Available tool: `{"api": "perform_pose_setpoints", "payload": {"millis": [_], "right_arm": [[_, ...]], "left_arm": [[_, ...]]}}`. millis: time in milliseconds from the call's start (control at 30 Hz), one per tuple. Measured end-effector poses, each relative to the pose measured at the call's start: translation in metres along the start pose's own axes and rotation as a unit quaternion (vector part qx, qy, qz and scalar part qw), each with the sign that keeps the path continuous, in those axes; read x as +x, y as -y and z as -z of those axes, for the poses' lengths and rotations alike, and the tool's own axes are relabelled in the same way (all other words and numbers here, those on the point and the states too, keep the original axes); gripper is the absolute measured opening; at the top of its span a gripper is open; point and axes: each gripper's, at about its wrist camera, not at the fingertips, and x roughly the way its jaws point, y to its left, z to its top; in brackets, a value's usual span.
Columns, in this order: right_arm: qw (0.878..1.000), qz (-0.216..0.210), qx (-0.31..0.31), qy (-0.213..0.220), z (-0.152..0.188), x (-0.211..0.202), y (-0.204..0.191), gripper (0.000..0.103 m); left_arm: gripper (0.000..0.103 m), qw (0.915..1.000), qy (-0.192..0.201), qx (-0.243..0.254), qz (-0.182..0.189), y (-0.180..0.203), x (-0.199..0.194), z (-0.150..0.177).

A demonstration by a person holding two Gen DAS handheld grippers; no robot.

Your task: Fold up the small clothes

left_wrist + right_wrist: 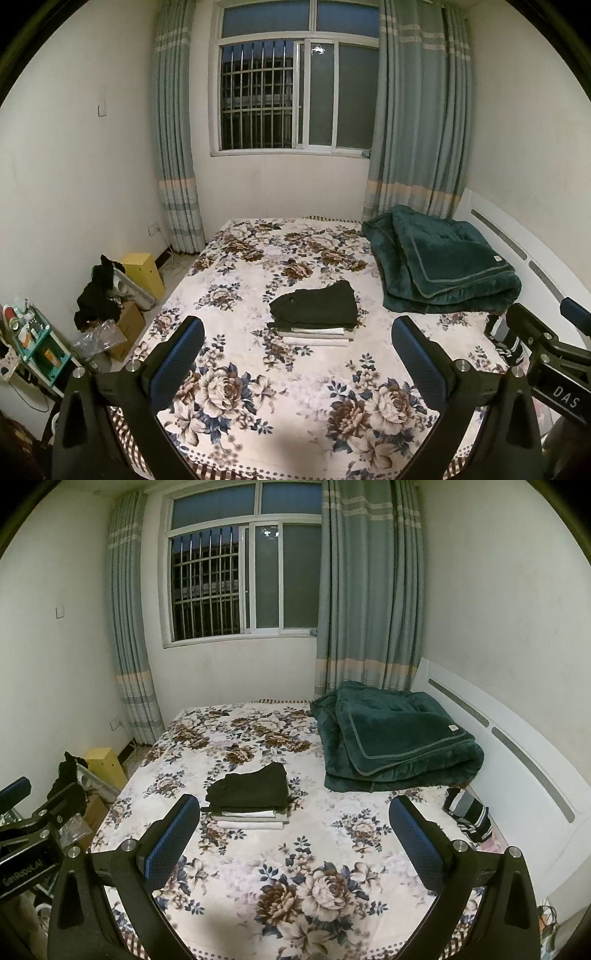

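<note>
A small stack of folded clothes (pixel 316 312), dark green on top and white below, lies mid-bed on the floral bedspread (pixel 280 398); it also shows in the right wrist view (pixel 251 797). A striped black-and-white garment (pixel 469 814) lies crumpled at the right side of the bed, also seen in the left wrist view (pixel 508 341). My left gripper (pixel 297 358) is open and empty, held above the near part of the bed. My right gripper (pixel 295 834) is open and empty, beside the left one.
A folded dark green blanket (pixel 395 738) sits at the back right against the white headboard (pixel 517 746). Left of the bed are a yellow box (pixel 144 269), cardboard boxes, dark clothing (pixel 98 295) and a cluttered shelf. Window and curtains behind.
</note>
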Motion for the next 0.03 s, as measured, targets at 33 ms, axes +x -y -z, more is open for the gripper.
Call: {"api": "perform_pose_setpoints", "payload": {"millis": [33], "right_arm": [[1.000,0.000,0.000,-0.001,0.0002,0.0002,-0.0002,0.103]], "left_arm": [[0.103,1.0000,0.000,-0.001,0.000,0.0012,-0.0005,0.0023]]}}
